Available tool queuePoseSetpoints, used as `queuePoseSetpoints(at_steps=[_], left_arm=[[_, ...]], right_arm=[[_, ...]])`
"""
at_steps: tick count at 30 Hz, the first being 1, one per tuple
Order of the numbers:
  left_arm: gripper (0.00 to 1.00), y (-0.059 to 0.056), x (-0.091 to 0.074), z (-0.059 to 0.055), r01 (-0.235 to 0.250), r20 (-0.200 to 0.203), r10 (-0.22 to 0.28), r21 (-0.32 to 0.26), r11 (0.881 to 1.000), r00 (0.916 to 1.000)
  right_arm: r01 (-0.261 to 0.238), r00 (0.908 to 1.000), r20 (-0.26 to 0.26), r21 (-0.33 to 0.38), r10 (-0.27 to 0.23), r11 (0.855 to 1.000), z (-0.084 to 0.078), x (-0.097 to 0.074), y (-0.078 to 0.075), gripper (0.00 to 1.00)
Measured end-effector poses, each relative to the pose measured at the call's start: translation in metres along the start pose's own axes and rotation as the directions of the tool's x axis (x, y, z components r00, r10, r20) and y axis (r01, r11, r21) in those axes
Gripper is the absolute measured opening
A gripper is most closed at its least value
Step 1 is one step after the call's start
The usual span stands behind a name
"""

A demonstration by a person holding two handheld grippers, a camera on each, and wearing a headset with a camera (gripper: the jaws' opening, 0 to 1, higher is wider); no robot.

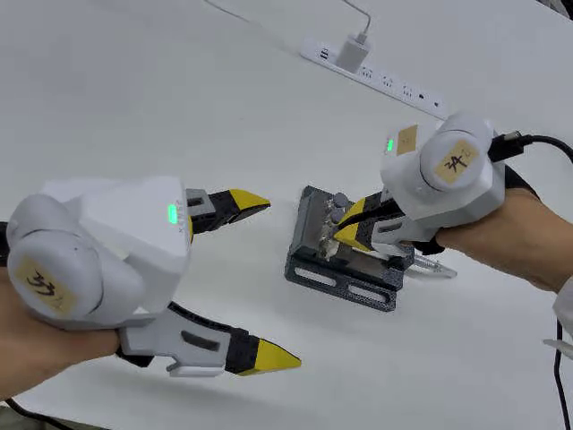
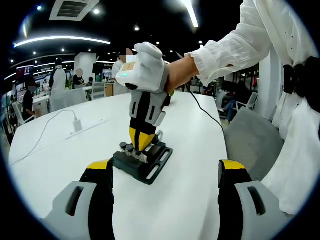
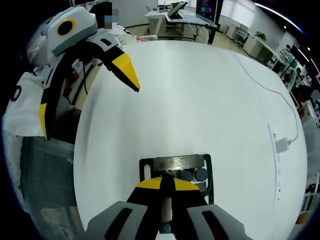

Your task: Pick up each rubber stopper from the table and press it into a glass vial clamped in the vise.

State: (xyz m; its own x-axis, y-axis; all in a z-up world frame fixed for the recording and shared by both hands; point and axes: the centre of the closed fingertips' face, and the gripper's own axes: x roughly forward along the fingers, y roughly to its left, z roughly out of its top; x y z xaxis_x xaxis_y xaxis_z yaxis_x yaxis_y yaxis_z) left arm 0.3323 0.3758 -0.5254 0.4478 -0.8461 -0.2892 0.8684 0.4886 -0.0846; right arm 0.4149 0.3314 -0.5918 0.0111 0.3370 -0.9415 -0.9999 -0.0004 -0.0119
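A dark vise sits on the white table and clamps small glass vials. Two of them carry grey rubber stoppers. My right gripper is shut, its yellow tips pointing down onto the vise beside those stoppers; whether a stopper sits under the tips is hidden. In the right gripper view the shut tips rest over the vise, with the stoppers just to their right. My left gripper is open and holds nothing, left of the vise. In the left gripper view it faces the vise and stoppers.
A white power strip with a plugged-in charger lies at the table's far side. A cable runs from the right gripper off the right edge. Office chairs, desks and people stand beyond the table in the gripper views.
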Motion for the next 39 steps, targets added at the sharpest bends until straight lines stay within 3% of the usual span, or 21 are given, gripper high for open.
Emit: queuePoseSetpoints(at_steps=[22, 34, 39], left_arm=[[0.85, 0.0011, 0.0013, 0.0004, -0.002, 0.006, 0.002, -0.003, 1.000, 1.0000], [0.84, 0.0016, 0.0028, 0.0013, -0.010, 0.009, 0.010, -0.009, 1.000, 0.9999], [0.84, 0.0014, 0.0024, 0.0001, -0.009, 0.003, 0.009, -0.008, 1.000, 1.0000]], right_arm=[[-0.008, 0.9993, -0.036, -0.045, 0.006, 0.999, 0.0015, 0.0013, 0.0007, 0.01], [-0.042, 0.9979, -0.050, -0.043, 0.040, 0.998, 0.0032, 0.0036, -0.0002, 0.01], [-0.056, 0.9946, -0.091, -0.055, 0.051, 0.997, 0.0039, 0.0046, 0.0005, 0.01]])
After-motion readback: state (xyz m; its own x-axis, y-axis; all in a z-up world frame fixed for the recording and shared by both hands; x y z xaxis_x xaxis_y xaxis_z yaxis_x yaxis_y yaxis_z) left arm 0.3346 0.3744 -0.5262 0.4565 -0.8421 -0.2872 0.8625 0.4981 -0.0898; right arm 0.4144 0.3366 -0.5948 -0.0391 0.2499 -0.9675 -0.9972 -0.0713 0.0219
